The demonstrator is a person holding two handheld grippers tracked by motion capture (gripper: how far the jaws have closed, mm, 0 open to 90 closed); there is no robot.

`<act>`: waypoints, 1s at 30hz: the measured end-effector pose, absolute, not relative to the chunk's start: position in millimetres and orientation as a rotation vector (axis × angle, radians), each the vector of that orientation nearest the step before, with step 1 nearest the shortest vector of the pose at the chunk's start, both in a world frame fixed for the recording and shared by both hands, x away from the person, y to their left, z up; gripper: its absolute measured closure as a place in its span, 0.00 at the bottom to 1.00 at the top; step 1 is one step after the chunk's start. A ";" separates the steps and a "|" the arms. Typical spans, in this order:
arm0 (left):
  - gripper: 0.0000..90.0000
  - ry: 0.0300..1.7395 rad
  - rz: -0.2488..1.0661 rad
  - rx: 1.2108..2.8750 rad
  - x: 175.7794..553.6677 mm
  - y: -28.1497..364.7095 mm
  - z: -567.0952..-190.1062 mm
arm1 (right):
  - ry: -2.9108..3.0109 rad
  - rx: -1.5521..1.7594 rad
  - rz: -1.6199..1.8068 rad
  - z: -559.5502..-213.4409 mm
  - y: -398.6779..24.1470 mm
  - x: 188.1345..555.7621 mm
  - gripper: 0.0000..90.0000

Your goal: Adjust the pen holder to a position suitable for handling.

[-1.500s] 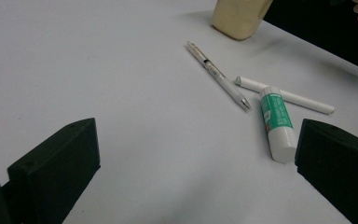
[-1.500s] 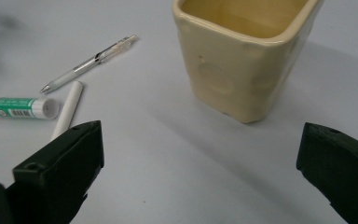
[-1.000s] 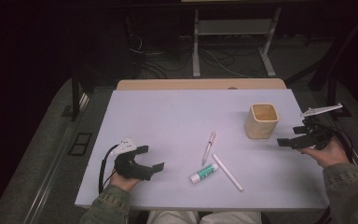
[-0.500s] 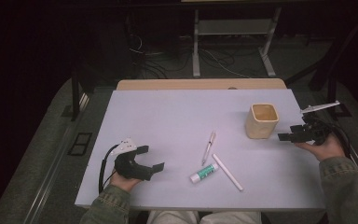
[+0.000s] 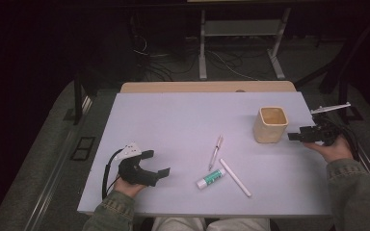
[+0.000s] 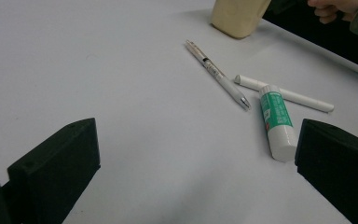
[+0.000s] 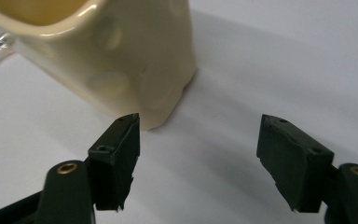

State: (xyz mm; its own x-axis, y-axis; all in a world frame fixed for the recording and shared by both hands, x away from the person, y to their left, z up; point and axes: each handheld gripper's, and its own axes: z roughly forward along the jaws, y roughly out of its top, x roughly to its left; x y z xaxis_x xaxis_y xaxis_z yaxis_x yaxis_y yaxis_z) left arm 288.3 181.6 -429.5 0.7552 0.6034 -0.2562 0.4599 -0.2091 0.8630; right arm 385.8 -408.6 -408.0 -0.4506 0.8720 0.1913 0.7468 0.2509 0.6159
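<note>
The pale lilac-white rectangular table [image 5: 183, 125] carries all items and both tools. The cream square-sided ceramic cup [image 5: 270, 124] stands upright just ahead of the right hand-held gripper [image 5: 298, 137], near but not touching; in the right gripper view the cup's lower corner [image 7: 121, 60] sits just beyond the left-hand jaw tip, outside the gap. That black two-jaw tool is held at the table's edge by the person's right hand [image 5: 335, 148], its jaws spread wide with bare table between them and nothing held. The left hand-held gripper [image 5: 156, 163], black with a grey plate on top, rests low over the near part of the table in the person's left hand [image 5: 125, 185]; in the left gripper view its jaws stand far apart, gripping nothing, with only table surface between them. Ahead of it and toward its right jaw lie three small items close together: a plain white cylindrical stick [image 6: 284, 93], farthest out; a slim white-and-clear pen [image 6: 216, 74], angled away toward the cup; and a short white glue stick with a green label [image 6: 275, 119], nearest that jaw. The glue stick lies just beside the white stick; whether they touch cannot be told. The pen lies apart from both.
</note>
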 end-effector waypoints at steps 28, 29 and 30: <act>0.00 0.825 0.156 1.854 288.7 182.1 -430.3 | 2.271 1.618 1.028 -430.7 -394.3 411.3 0.99; 0.00 0.826 0.156 1.848 288.8 182.2 -430.4 | 2.275 1.627 1.026 -432.3 -393.0 412.6 0.99; 0.00 0.826 0.156 1.847 288.9 182.4 -430.4 | 2.279 1.631 1.024 -433.9 -392.1 413.8 0.99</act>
